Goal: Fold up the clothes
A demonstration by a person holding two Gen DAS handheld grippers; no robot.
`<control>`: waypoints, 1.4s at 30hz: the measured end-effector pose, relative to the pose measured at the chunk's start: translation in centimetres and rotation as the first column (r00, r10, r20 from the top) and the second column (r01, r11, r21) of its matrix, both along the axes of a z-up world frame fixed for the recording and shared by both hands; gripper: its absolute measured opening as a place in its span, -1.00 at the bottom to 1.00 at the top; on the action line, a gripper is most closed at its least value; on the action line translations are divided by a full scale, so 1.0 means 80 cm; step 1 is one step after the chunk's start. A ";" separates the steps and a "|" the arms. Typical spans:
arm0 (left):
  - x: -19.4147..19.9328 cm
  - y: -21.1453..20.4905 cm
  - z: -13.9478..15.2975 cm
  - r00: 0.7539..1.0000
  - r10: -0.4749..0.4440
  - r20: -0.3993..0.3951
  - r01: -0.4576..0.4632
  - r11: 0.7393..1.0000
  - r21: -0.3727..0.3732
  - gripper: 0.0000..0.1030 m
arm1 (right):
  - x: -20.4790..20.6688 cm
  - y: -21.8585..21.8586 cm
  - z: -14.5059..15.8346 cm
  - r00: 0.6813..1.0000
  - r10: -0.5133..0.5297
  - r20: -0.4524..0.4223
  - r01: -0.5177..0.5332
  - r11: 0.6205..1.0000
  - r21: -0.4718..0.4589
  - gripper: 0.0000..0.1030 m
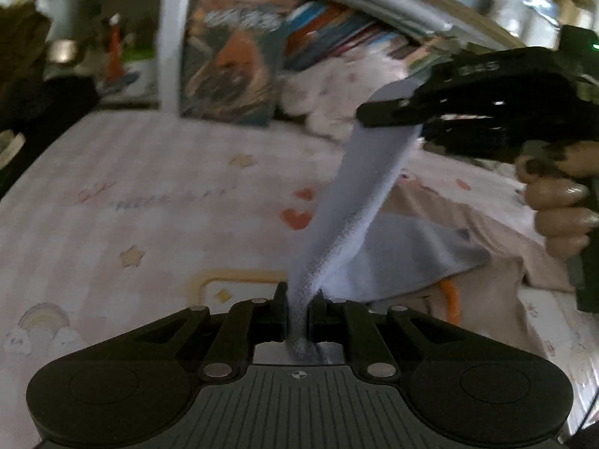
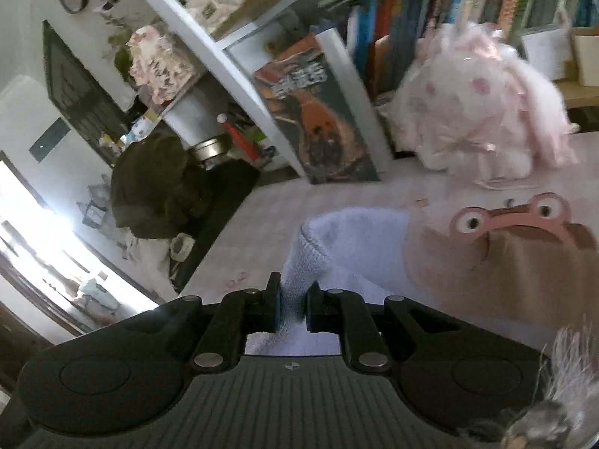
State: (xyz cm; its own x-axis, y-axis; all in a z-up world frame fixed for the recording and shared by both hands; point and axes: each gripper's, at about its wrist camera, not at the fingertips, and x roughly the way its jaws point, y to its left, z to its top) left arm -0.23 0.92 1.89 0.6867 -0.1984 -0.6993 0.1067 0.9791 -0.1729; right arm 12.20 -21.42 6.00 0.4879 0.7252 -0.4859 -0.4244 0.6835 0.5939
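Both grippers, left [image 1: 297, 312] and right [image 2: 292, 307], have fingers clamped on 1 pale blue cloth [image 1: 352, 202], stretched mid-frame above the bed [image 1: 131, 187].

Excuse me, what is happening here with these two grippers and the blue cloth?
A person is folding clothes on a bed with two hand-held grippers. The left gripper and the right gripper are both shut on one light blue cloth, which is stretched in the air between them. A beige garment with a frog picture lies on the bed beside it, not held.
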 end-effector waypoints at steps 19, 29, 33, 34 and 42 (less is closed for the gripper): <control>-0.001 -0.177 0.003 0.922 -0.364 0.133 0.314 0.903 0.293 -0.19 | -0.124 -0.169 -0.070 0.984 -0.174 0.045 0.175 0.865 -0.471 -0.24; 0.034 -0.320 -0.060 0.854 -0.518 0.050 0.455 0.789 0.413 -0.20 | -0.173 -0.169 -0.105 0.992 -0.112 0.062 0.127 0.814 -0.567 -0.49; 0.044 -0.327 -0.061 0.878 -0.477 0.047 0.417 0.808 0.415 -0.20 | -0.179 -0.173 -0.107 0.994 -0.079 0.070 0.105 0.808 -0.580 -0.58; 0.046 -0.330 -0.066 0.878 -0.479 0.030 0.421 0.799 0.428 -0.20 | -0.180 -0.175 -0.107 0.995 -0.077 0.070 0.103 0.811 -0.576 -0.58; 0.058 -0.282 -0.053 0.904 -0.422 0.068 0.360 0.838 0.410 -0.87 | -0.182 -0.176 -0.107 0.995 -0.070 0.075 0.100 0.809 -0.580 -0.58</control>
State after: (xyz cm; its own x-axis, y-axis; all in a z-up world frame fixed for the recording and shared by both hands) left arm 4.43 -21.64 -2.32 0.7100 -0.2138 -0.6710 0.4890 0.8354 0.2512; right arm -2.36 -35.48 -2.54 0.5677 0.2685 -0.7782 -0.3657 0.9292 0.0538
